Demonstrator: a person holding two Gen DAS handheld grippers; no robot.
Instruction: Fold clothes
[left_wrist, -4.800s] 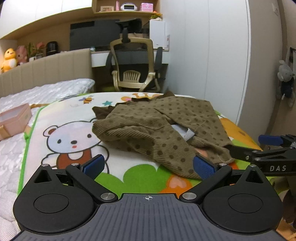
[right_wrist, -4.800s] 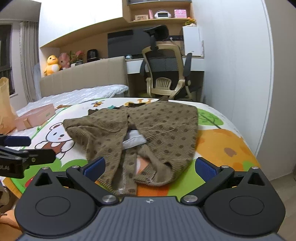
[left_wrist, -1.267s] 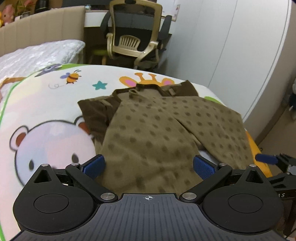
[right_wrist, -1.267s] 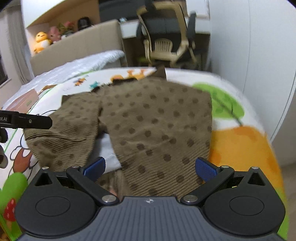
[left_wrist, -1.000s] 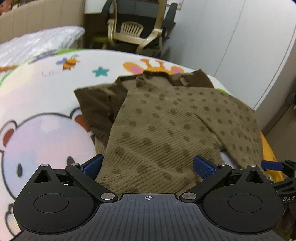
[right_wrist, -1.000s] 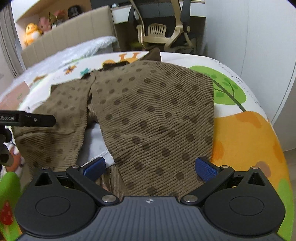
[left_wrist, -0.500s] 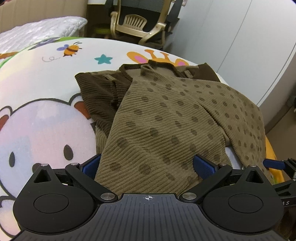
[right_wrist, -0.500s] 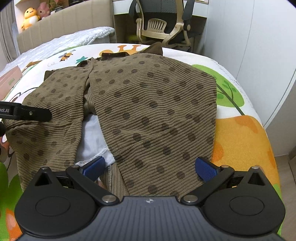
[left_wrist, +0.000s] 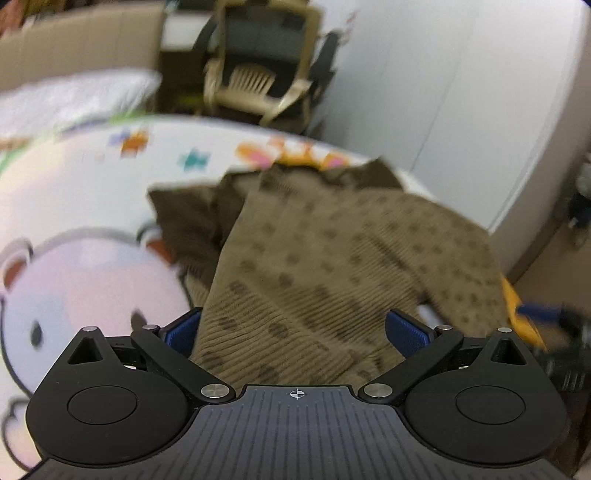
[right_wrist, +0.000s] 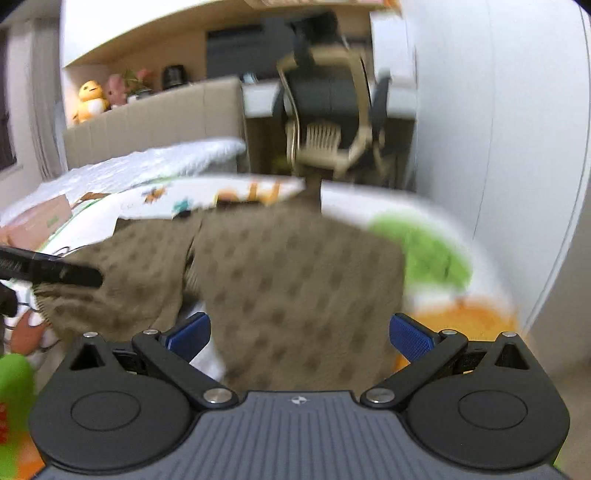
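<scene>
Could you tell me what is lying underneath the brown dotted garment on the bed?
The brown dotted garment lies on a cartoon play mat. A bit of white cloth peeks out at its near edge. Anything further under it is covered.

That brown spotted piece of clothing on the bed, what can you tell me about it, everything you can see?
The brown polka-dot garment looks like ribbed, corduroy-like fabric, olive-brown with darker dots. It lies rumpled and partly folded over itself on the cartoon-print play mat, a darker brown part showing at its far left edge. Something white peeks from under its near edge. Both frames are blurred. The open left gripper and open right gripper sit at its near hem.
</scene>
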